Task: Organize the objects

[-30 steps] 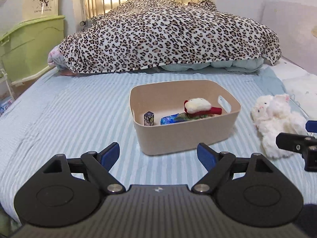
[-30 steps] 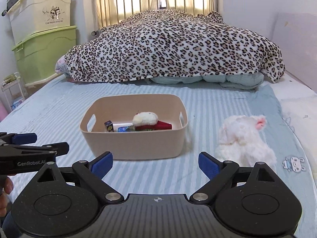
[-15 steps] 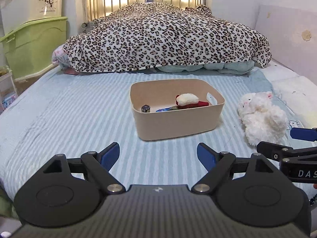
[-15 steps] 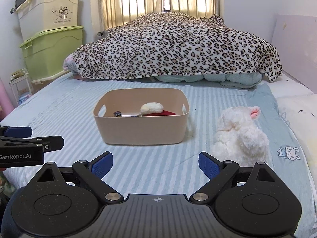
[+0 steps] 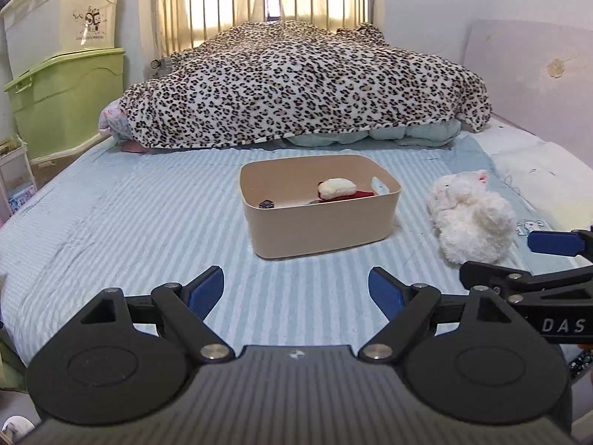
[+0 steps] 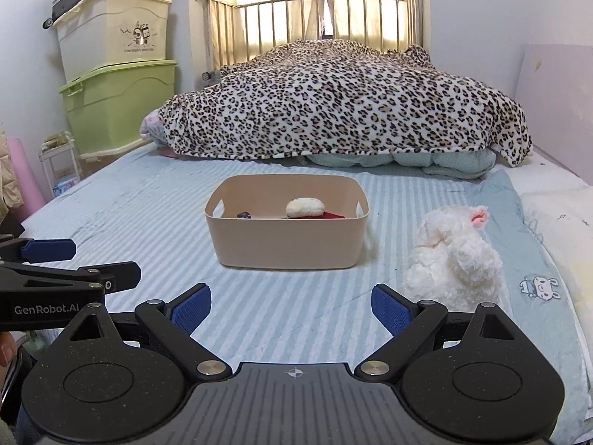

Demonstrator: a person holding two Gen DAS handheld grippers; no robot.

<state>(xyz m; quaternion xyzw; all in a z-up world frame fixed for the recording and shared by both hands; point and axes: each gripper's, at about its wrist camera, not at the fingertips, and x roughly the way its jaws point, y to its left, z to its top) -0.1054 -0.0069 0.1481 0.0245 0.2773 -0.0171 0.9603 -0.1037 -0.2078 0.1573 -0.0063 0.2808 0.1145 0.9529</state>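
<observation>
A beige bin (image 5: 318, 222) (image 6: 287, 237) stands on the striped blue bed. In it lie a white and red plush (image 5: 335, 188) (image 6: 304, 207) and a small dark box (image 5: 266, 204) (image 6: 244, 215). A white fluffy rabbit toy (image 5: 469, 217) (image 6: 454, 256) lies on the bed right of the bin. My left gripper (image 5: 296, 291) is open and empty, well in front of the bin. My right gripper (image 6: 291, 306) is open and empty, in front of the bin with the rabbit just past its right finger. Each gripper shows at the edge of the other's view.
A leopard-print blanket (image 5: 304, 89) (image 6: 344, 100) covers the far half of the bed, against a metal headboard (image 6: 326, 18). Green and beige storage boxes (image 5: 63, 63) (image 6: 118, 74) stack at the left. A white pillow (image 6: 556, 215) lies at the right edge.
Both grippers have drawn back from the bin and lowered, so bin and rabbit look farther away. Both stay open and empty.
</observation>
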